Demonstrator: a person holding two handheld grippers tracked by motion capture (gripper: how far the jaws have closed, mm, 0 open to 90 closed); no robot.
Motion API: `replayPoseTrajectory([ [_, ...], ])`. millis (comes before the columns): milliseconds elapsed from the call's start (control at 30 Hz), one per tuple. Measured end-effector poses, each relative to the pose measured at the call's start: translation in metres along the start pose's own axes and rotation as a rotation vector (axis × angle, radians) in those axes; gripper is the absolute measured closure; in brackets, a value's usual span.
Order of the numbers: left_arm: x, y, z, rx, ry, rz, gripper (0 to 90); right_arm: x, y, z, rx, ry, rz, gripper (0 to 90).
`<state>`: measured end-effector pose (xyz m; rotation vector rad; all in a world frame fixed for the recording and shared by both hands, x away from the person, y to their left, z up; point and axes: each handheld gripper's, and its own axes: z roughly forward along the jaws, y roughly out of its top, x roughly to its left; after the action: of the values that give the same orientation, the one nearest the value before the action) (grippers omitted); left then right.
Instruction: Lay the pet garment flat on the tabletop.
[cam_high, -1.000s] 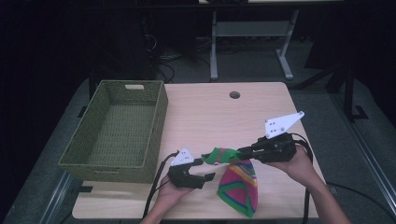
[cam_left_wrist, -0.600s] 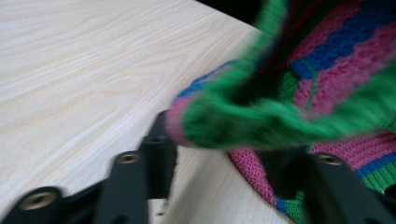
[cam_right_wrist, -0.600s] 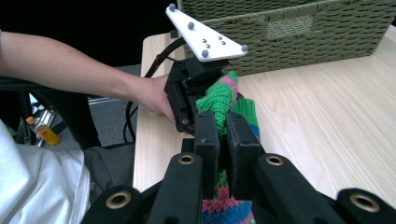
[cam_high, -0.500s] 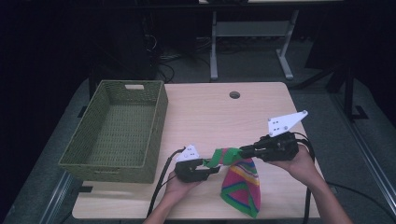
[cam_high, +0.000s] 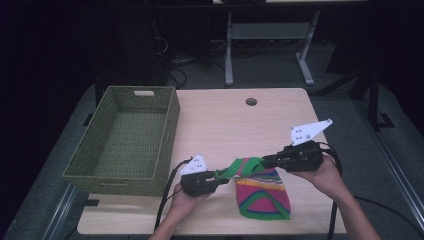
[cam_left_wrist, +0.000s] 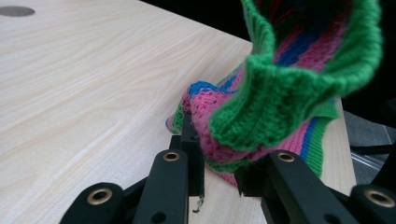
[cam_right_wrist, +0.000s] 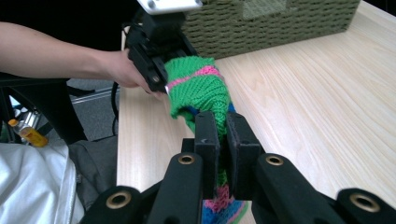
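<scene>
Knitted hat (cam_high: 262, 192), green brim partly hidden between both grippers' jaws.

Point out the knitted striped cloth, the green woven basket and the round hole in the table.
knitted striped cloth (cam_high: 263, 194): high view, middle of the part lying flat on the table.
green woven basket (cam_high: 168, 131): high view, its right wall.
round hole (cam_high: 251, 102): high view, its centre.

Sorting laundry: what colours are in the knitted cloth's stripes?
The knitted cloth has green, pink, blue and yellow stripes; the high view shows them best.

Striped knitted sock (cam_high: 264, 192) (green, pink, blue), green cuff lifted and stretched, foot lying on table (cam_high: 220, 125)
</scene>
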<state>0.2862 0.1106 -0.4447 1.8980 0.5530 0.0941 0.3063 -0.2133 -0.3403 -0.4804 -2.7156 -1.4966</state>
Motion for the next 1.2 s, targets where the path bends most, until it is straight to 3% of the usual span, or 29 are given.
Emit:
replayPoseTrajectory([
  [500, -0.006, 0.018, -0.011, 0.004, 0.025, 0.042, 78.1, -0.008, -0.009, 0.0, 0.014, -0.031, 0.028, 84.0],
  [1200, 0.008, 0.041, -0.012, 0.031, 0.054, 0.055, 78.4, -0.026, -0.017, 0.017, 0.057, -0.043, 0.071, 83.9],
])
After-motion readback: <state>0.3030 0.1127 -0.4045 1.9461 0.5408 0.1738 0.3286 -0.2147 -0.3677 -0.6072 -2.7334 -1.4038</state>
